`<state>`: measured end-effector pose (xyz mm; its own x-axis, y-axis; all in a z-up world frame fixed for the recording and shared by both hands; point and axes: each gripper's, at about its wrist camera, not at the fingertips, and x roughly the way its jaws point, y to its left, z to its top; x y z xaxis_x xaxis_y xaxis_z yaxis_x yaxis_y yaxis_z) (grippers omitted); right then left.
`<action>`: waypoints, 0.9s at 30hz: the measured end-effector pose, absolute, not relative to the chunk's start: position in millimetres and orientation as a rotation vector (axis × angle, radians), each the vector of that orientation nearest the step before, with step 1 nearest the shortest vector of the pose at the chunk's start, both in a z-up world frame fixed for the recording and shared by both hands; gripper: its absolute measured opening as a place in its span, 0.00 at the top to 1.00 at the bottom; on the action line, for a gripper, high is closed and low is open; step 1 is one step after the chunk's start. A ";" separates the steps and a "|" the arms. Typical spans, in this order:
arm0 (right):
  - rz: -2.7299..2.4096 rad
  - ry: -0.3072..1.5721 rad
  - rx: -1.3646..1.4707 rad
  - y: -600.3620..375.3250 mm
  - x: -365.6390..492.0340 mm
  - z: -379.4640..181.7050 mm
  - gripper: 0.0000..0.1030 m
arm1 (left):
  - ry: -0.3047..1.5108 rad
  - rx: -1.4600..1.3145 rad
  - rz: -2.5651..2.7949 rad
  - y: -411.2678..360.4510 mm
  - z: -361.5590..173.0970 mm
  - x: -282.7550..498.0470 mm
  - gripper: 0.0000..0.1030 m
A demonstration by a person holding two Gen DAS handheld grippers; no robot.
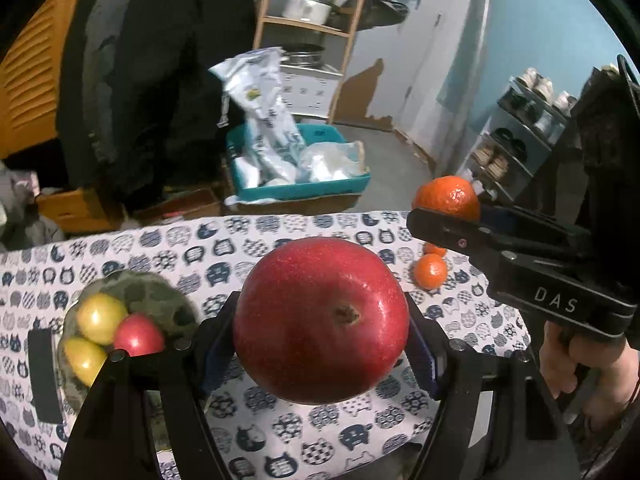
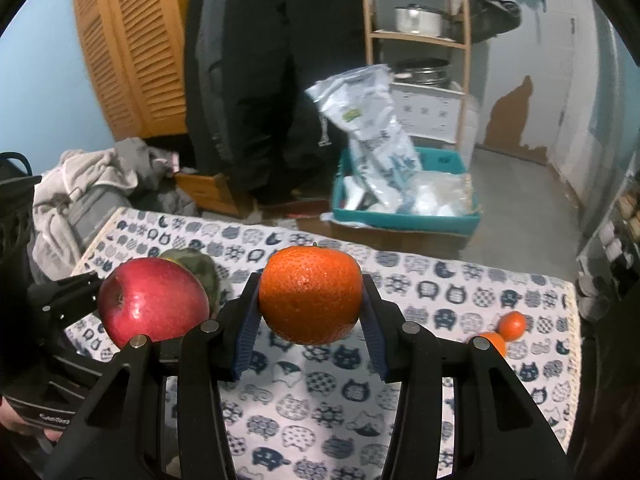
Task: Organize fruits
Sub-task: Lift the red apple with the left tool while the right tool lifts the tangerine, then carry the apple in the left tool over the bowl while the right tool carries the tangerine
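The big red apple sits tight in the left gripper, up over the desk. The right gripper squeezes an orange. Two small oranges and a green bowl of apples rest below.

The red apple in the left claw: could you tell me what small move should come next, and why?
Probably carry the red apple leftward over the green bowl, since the left claw already grips it clear of the table and the bowl holds two yellow apples and a small red one.
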<state>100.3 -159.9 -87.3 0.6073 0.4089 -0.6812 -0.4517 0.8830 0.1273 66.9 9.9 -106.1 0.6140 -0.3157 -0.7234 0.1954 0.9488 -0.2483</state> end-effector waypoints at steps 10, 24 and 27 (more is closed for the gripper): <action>0.577 0.808 -0.085 -102.8 108.0 -95.7 0.56 | 0.872 -0.203 -0.208 63.2 -120.6 59.0 0.27; 0.672 0.847 -0.123 -37.0 106.6 -108.6 0.56 | 0.899 -0.268 -0.071 132.8 -145.1 50.3 0.27; 0.688 0.864 -0.117 -25.6 108.5 -113.5 0.56 | 0.914 -0.279 -0.050 142.9 -153.5 49.9 0.27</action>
<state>108.5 -25.6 -113.5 0.4502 0.5093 -0.7335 -0.6001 0.7808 0.1738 49.9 142.9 -153.5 0.6120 -0.1607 -0.7744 -0.0751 0.9629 -0.2591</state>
